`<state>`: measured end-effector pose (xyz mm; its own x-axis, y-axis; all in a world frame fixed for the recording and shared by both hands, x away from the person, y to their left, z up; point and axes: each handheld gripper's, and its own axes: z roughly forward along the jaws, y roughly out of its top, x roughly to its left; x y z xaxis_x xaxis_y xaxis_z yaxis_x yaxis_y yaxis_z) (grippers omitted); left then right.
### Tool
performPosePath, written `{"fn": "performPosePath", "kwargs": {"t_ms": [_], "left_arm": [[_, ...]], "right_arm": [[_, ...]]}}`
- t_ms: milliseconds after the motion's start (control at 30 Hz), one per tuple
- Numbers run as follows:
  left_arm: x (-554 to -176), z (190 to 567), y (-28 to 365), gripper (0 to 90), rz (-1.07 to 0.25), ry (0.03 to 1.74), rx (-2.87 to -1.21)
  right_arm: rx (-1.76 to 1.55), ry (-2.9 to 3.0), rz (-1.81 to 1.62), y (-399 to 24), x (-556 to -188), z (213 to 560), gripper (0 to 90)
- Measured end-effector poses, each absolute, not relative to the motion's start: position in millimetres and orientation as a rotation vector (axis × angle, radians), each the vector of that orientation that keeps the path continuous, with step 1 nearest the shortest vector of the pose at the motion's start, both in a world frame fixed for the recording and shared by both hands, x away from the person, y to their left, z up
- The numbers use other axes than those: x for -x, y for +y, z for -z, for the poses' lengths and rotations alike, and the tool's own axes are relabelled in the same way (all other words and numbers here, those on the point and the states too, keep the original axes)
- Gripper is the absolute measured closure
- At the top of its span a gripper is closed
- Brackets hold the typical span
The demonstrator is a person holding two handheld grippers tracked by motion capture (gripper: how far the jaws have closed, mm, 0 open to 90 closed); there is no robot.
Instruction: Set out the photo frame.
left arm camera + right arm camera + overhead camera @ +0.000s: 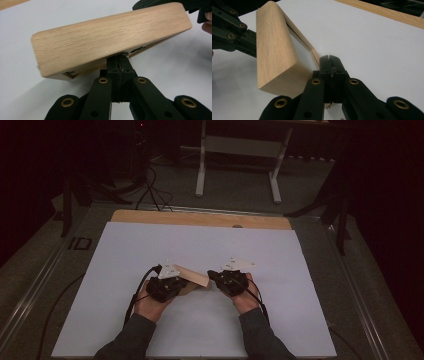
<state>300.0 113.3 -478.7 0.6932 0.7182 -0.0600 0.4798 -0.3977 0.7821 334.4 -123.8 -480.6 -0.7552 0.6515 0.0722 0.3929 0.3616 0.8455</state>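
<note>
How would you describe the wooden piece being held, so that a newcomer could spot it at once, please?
Start at the white sheet covering the table; near its middle two hands meet. Between the left hand-held gripper and the right hand-held gripper hangs a light oak frame, tilted off the sheet. It is the one wood-grained thing with rounded corners among black jaws.

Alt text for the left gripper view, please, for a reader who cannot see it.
A light wooden box with rounded corners is held tilted above a white table sheet, the left gripper shut on a thin edge along its underside. At the upper right, the right gripper meets the box's far end, with part of a hand behind it.
</note>
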Motion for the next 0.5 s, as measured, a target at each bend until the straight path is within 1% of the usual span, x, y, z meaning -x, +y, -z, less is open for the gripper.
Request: {"fn": "performPosePath", "kwargs": {"t_ms": [500], "left_arm": [[-302.4,480.7,106.1,89.3,-0.353,0.904,-2.088]], "right_arm": [[-0.887,2.368,-1.333,-121.2,-330.7,479.8,89.6]]}}
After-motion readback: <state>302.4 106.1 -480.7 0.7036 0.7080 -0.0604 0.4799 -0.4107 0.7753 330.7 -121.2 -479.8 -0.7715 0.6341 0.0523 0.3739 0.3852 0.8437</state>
